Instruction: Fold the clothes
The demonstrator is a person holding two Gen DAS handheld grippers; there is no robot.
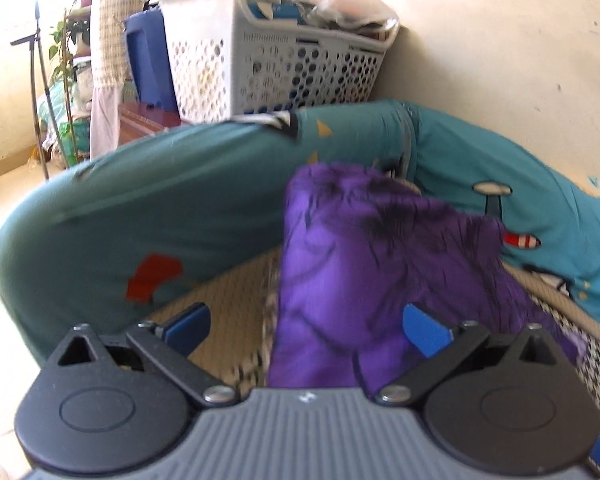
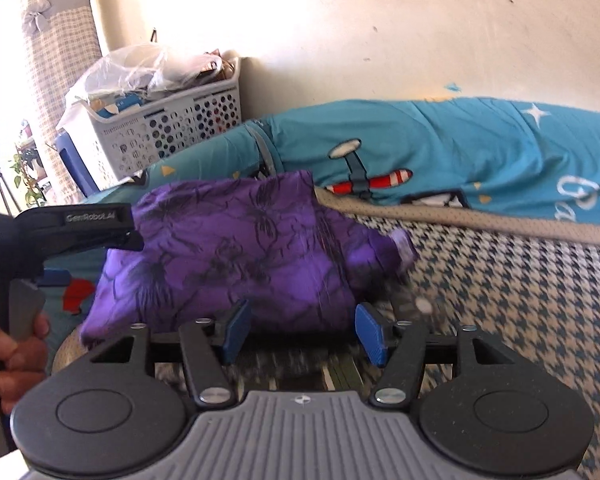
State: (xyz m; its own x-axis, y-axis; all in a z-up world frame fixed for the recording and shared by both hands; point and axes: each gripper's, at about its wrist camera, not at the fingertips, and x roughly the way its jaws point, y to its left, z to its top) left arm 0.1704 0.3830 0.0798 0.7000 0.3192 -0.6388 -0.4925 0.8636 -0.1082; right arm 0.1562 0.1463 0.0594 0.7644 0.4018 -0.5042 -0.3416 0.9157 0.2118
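Left tongs (image 1: 306,330): blue fingers spread wide, gripping nothing. Right tongs (image 2: 303,334): fingers parted, likewise unloaded. Both held level.

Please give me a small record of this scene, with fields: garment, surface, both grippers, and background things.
garment: purple cloth with dark flower print, bunched, not flat
surface: houndstooth mat
bedding: teal printed bolsters behind the cloth, along the wall
left gripper: open, cloth lying between its fingers, not pinched
right gripper: open, at the near edge of the cloth
background: white laundry basket, full; checked curtain
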